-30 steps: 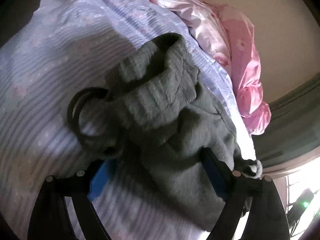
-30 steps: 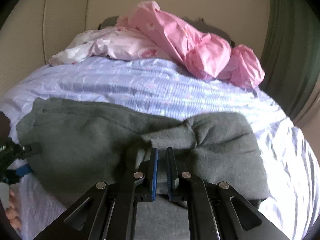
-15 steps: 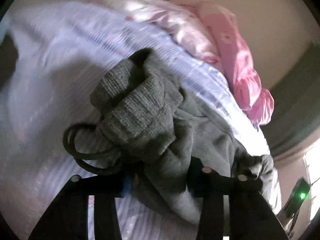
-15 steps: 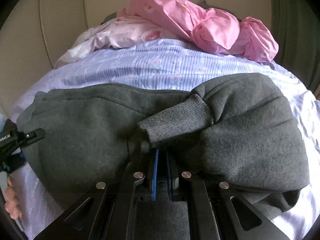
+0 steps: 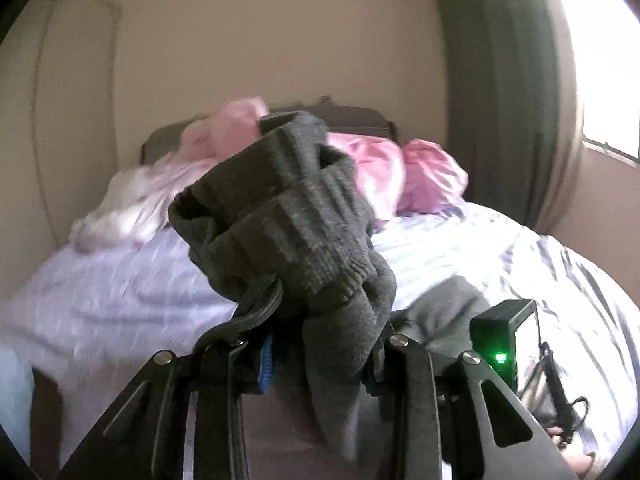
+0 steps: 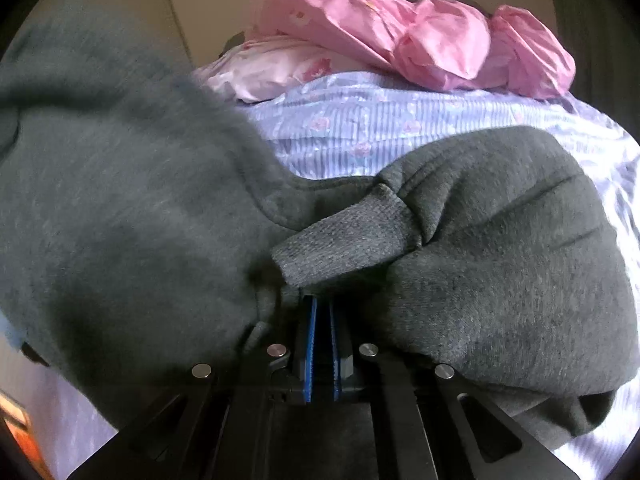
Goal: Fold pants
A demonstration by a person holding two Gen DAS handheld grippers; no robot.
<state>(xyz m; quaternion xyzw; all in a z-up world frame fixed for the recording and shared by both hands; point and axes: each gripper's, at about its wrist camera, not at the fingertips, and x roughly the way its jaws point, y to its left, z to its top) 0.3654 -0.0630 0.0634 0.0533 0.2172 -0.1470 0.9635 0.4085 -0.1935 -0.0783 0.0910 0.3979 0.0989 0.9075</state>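
Dark grey sweatpants [image 5: 288, 232] hang bunched from my left gripper [image 5: 320, 360], well above the bed; its jaws are closing, pressing the fabric just below the ribbed waistband, and a drawstring [image 5: 256, 304] loops out at the left. In the right wrist view the pants [image 6: 500, 260] lie across the striped sheet [image 6: 380, 120], and their left part [image 6: 100, 200] rises, blurred. My right gripper [image 6: 323, 304] is shut on the fabric, with a ribbed cuff [image 6: 344, 248] folded over just beyond its tips.
Crumpled pink bedding [image 5: 420, 176] [image 6: 420, 32] is piled at the head of the bed against the beige wall. A dark curtain [image 5: 500, 80] and a bright window [image 5: 600, 60] stand to the right. A black box with a green light [image 5: 504, 332] sits low right.
My left gripper closed on the waistband, rolled and lifted it off the sheet, so the bed now lies below it. The right gripper sank closer onto the cloth, still closed.
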